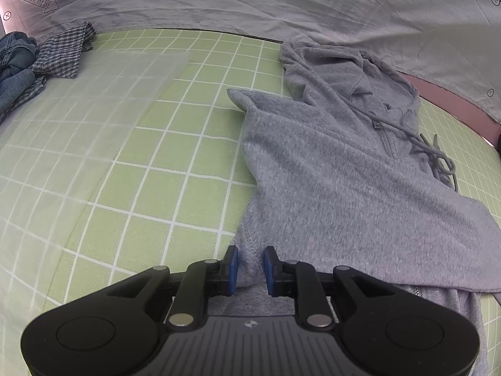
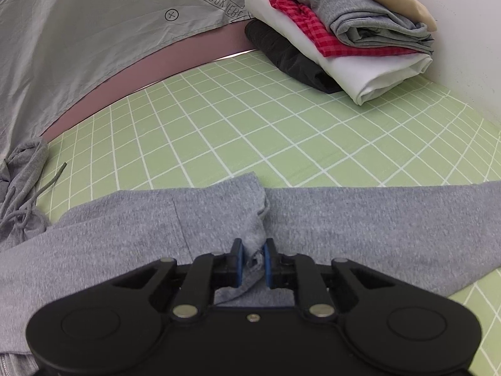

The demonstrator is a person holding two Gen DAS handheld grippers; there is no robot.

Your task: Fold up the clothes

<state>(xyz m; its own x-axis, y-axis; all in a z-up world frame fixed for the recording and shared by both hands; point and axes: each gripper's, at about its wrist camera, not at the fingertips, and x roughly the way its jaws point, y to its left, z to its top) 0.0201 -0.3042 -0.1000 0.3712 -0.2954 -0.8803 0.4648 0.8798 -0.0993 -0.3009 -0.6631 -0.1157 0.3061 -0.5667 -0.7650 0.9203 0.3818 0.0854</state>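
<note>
Black tongs (image 1: pixel 250 271), blue pads (image 1: pixel 233 269)

I am looking down at a desk covered by a green cloth (image 1: pixel 175 169) with a white grid. A grey hoodie (image 1: pixel 328 172) is lying spread across it. Checked and denim clothes (image 1: pixel 40 62) are sitting crumpled at its far left, and a folded stack (image 2: pixel 344 31) is resting at its far right corner.

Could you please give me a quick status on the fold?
Both grippers shut on grey hoodie: left gripper at its edge, right gripper pinching a bunched fold. Nothing in the way.
</note>
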